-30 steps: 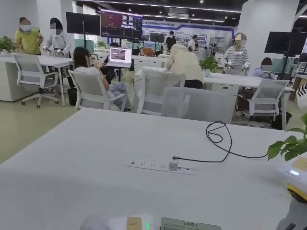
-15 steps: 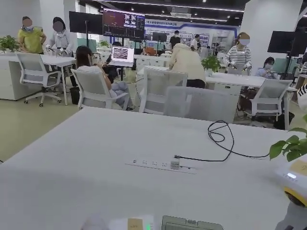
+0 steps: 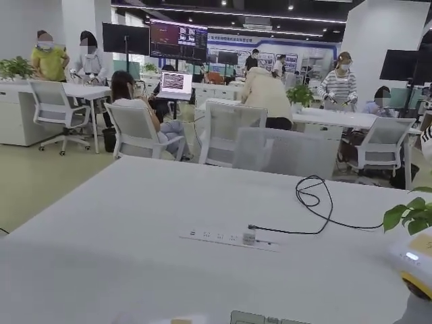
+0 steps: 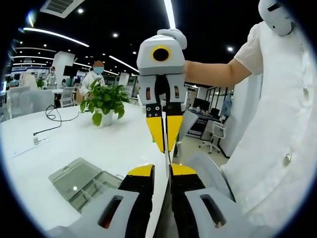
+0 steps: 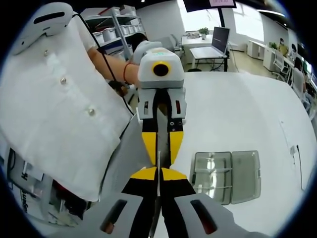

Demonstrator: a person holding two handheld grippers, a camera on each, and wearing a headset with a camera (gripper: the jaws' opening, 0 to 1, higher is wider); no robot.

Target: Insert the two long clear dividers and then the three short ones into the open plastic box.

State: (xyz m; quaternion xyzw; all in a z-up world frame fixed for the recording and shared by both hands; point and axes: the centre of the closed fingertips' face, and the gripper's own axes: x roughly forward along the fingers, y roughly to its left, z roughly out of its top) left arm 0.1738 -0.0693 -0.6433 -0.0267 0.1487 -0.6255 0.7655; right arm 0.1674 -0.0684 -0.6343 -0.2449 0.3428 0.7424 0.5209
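the left hand-held gripper [image 4: 163, 168] and the right hand-held gripper [image 5: 159, 171] are held tip to tip over the edge of the white surface [image 4: 114, 144], each pointed straight at the other. the yellow-tipped jaws of both are drawn together, with no more than a thin slit left between them. a fine pale line is seen running from one pair of tips to the other. it is too thin for it to be told whether a clear divider is pinched there.

the open plastic box [image 5: 225, 176] is laid flat on the surface, off to the right of the right hand-held gripper's jaws and to the left of the left one's, apart from both sets of tips. its lid is folded out beside its tray. faint lines are seen crossing the tray, and whether they are dividers cannot be told. in the head view the box's far edge is caught at the bottom margin.

a potted plant [image 4: 104, 99] is stood on the surface beyond the left hand-held gripper, to the left of the facing gripper. further left, a power strip [image 3: 229, 237] is set into the surface, and a black cable [image 3: 314, 202] is looped away from it. the person's white shirt [image 5: 64, 99] is seen to the left of the right hand-held gripper.
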